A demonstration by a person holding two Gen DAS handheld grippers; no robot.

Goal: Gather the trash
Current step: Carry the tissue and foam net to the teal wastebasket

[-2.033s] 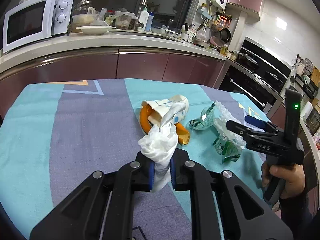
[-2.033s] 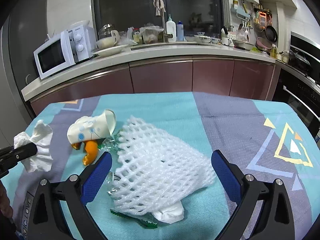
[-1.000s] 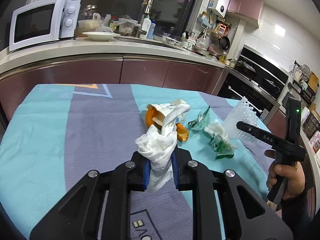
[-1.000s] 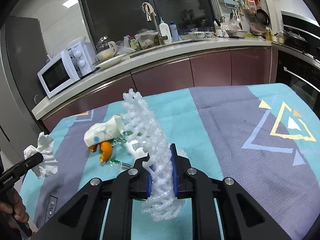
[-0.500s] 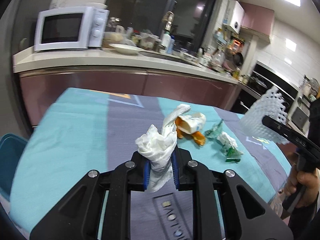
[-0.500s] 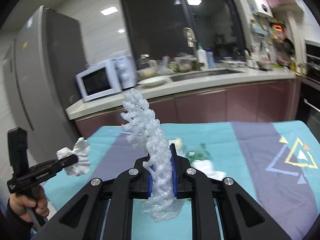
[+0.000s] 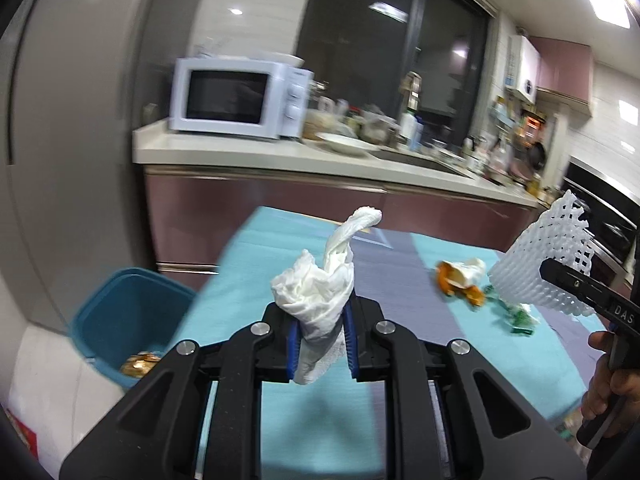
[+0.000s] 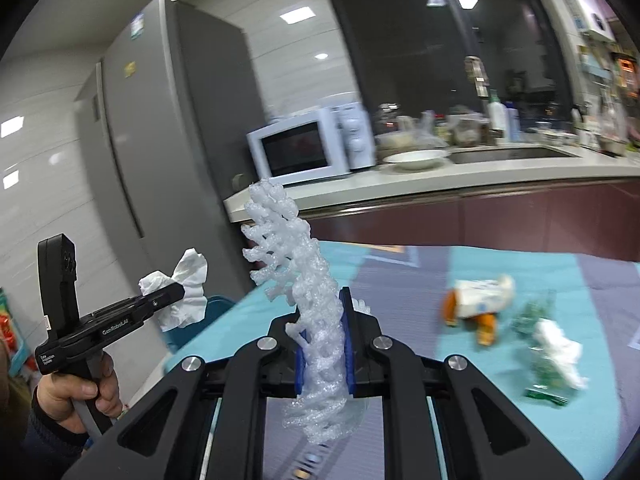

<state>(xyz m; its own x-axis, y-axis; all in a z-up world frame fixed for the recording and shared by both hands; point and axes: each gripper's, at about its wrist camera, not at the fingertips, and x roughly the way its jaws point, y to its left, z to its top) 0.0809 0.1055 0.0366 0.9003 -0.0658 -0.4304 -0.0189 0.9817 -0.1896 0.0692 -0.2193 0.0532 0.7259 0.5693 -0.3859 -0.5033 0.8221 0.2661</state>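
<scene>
I have the left gripper [image 7: 321,342] clenched on the crumpled tissue [image 7: 316,300], its jaws pinching the lower half. The right gripper [image 8: 324,346] is clenched on the white foam net [image 8: 308,308], which stands upright between its jaws.

1. Landmark: the blue bin [image 7: 128,316] on the floor, just beside the near-left corner of the bench [image 7: 256,264]. Some trash already lies in it.
2. I judge the step in hand to be carrying both loads to the bin.
3. Bring each load above the bin opening before releasing; both pieces are light and may drift or cling to the pads.
4. Release 1 load at a time.
5. Farther from the bin, on the bench, a paper cup with orange peel [image 8: 478,306] and a green wrapper [image 8: 548,360] remain for collection.
</scene>
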